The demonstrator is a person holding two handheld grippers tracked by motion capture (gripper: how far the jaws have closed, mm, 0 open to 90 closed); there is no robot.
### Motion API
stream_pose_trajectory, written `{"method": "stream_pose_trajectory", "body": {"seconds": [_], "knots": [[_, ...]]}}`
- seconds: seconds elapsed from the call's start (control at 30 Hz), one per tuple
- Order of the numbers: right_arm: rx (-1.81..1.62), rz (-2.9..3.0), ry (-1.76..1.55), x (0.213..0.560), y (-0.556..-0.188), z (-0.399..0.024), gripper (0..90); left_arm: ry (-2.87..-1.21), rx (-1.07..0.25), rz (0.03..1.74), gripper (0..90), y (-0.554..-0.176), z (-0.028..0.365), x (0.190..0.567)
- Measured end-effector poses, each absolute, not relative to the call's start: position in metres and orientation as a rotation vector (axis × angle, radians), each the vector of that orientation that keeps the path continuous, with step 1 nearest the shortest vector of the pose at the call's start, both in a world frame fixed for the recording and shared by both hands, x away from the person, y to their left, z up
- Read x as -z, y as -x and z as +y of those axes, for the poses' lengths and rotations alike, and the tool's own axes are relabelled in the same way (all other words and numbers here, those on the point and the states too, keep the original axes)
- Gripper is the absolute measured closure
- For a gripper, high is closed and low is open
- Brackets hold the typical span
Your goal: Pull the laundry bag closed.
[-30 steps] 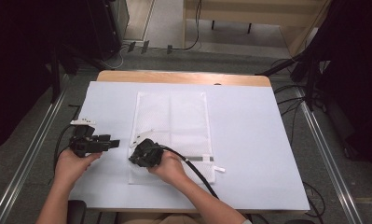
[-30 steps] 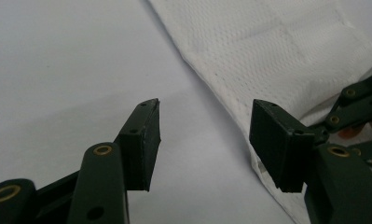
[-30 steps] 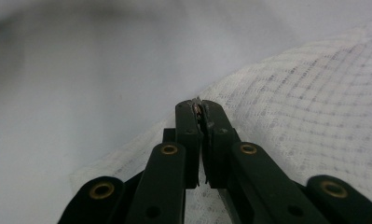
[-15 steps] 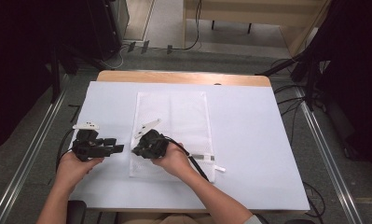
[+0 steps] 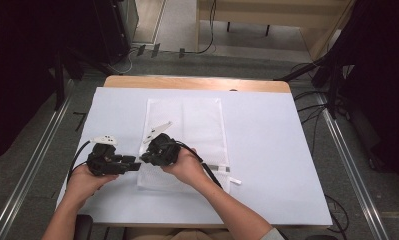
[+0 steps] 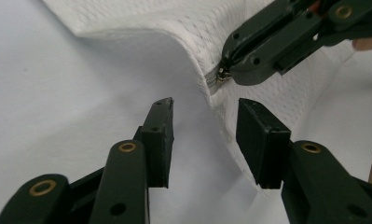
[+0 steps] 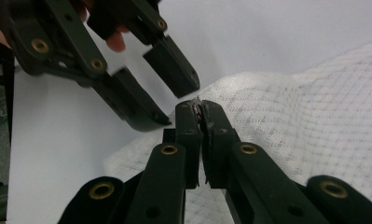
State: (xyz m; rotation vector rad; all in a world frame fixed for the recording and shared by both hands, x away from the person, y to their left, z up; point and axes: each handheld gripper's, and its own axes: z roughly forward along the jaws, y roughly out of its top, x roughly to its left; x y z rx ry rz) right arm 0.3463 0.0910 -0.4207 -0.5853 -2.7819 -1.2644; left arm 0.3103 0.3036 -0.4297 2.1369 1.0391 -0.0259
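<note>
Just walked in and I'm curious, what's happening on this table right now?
A person is working on a white mesh bag lying on the table, with a claw in each hand. The right claw is shut on the bag's zipper pull, lifting that edge. The left claw, jaws open and just closing, sits at the same edge without pressing on it.

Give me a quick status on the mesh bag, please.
Right hand-held gripper shut on zipper pull, mesh bag edge lifted. Left hand-held gripper open, closing beside it. Nothing in the way.
</note>
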Motion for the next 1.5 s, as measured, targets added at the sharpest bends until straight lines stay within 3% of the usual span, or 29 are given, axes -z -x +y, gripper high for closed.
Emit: {"method": "stream_pose_trajectory", "body": {"seconds": [0.7,0.8,1.5], "knots": [[1.268,-2.714,0.492,0.411,-0.344,0.088,88.1,-2.166,0.082,0.958,79.6,-0.314,0.292,0.434],[1.267,-2.710,0.488,0.411,-0.344,0.088,88.1,-2.167,0.089,0.948,86.2,-0.314,0.291,0.433],[1.271,-2.728,0.488,0.423,-0.346,0.083,88.4,-2.175,0.126,0.972,88.1,-0.314,0.292,0.433]]}}
